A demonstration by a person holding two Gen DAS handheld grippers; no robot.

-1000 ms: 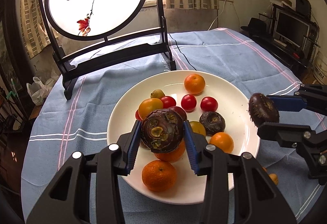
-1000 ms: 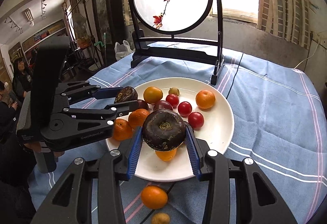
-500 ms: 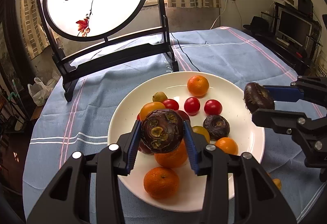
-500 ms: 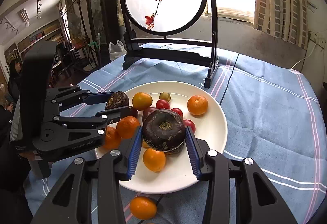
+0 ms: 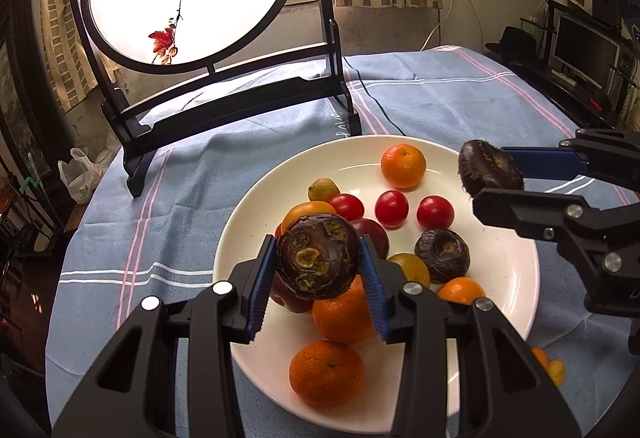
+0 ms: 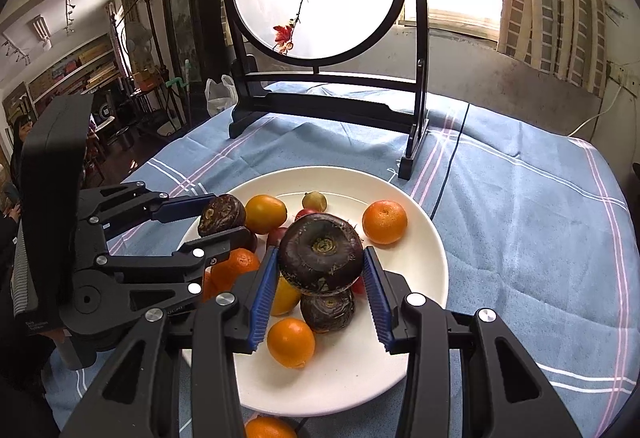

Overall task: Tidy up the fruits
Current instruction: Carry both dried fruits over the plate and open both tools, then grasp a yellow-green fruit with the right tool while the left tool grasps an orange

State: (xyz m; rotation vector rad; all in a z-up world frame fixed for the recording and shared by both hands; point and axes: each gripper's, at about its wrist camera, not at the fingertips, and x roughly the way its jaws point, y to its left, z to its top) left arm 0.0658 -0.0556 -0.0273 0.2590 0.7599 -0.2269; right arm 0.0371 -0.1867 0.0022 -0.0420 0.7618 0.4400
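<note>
Above the blue-clothed surface (image 5: 440, 106), a white plate (image 5: 512, 278) carries tangerines, red tomatoes and one dark water chestnut (image 5: 442, 255). I hold two more chestnuts over it: my left fingers (image 5: 319, 267) clamp one (image 5: 318, 256) over the plate's near left, my right fingers (image 6: 320, 265) grip another (image 6: 320, 254) above its middle.

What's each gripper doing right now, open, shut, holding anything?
Left gripper: shut on a dark brown, round, knobbly water chestnut.
Right gripper: shut on a second dark brown, round water chestnut, above the white plate.
</note>
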